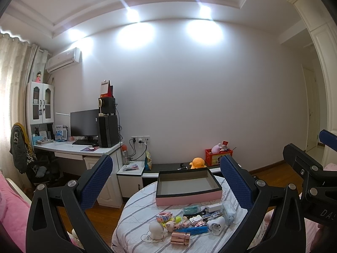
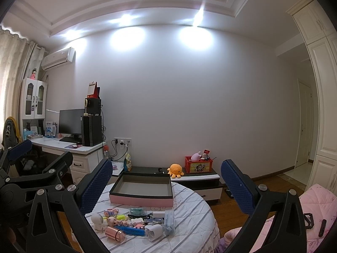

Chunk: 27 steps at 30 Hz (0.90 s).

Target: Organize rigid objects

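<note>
A round tabletop [image 1: 134, 232] under a striped cloth is seen from both wrist views; it carries everything the task concerns. At its far side an open pink-sided box [image 1: 187, 184] is set, its grey interior bare, presumably placed there as the receptacle for the loose items.

Both tongs are held above and short of the tabletop's near edge. The left tongs [image 1: 166, 183] are spread wide with nothing between the blue pads; the right tongs [image 2: 166, 186] are likewise spread wide and unloaded. This is judged a ready stance before a first pick, the wide spread leaving the pile and the box in clear view of both cameras.

The clutter is gathered in one loose heap near the front edge, well apart from the box's interior, so no sorting is judged done yet. Noted within it, in descending size:
- a blue flat packet [image 1: 192, 230] under several smaller pieces
- a white rounded figurine [image 1: 157, 230], upright at the left of the heap
- a white bear-shaped case [image 1: 217, 225] at the right
- a rose-gold cylinder [image 1: 180, 237] lying on its side, nearest the cameras and unobstructed, judged the easiest first pick though liable to roll
- a small pig figure [image 1: 169, 226], leaning against its neighbours

Smaller pieces are too blurred to name.
</note>
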Available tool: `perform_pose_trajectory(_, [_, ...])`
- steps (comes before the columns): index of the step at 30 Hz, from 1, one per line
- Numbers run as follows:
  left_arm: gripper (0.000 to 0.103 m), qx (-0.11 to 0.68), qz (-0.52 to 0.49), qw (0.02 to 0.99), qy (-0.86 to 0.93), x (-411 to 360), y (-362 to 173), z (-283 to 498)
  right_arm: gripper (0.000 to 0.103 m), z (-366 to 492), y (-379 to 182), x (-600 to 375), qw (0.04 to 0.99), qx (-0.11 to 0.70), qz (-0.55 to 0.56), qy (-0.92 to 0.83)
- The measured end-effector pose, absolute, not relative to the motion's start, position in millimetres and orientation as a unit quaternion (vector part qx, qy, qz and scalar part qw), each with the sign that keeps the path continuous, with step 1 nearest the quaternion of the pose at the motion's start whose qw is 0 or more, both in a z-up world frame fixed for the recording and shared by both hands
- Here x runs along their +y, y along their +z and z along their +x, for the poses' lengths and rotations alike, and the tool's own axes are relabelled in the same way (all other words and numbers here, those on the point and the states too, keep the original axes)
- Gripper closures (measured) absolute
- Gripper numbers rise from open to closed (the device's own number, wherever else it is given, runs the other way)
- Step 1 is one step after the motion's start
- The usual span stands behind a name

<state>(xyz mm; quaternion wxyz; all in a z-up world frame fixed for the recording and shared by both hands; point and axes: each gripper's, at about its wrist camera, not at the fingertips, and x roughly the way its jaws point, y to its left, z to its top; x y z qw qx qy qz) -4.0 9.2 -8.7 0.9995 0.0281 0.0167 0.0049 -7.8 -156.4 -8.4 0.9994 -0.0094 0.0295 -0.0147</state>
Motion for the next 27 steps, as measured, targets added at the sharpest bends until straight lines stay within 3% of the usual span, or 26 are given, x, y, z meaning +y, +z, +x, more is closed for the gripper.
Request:
perform_pose_trajectory(18, [0.000, 0.036, 0.025, 0.999, -0.012, 9.0, -23.0, 12.8, 0.000, 6.8, -20.8, -157.4, 0.998, 0.054, -0.014, -0.014])
perform_pose_trajectory(27, [0.000, 0.101, 0.020, 0.995, 0.005, 35.1, -73.5, 61.5, 0.000, 53.1, -70.1, -176.9, 0.992, 0.122, 0.013, -0.016])
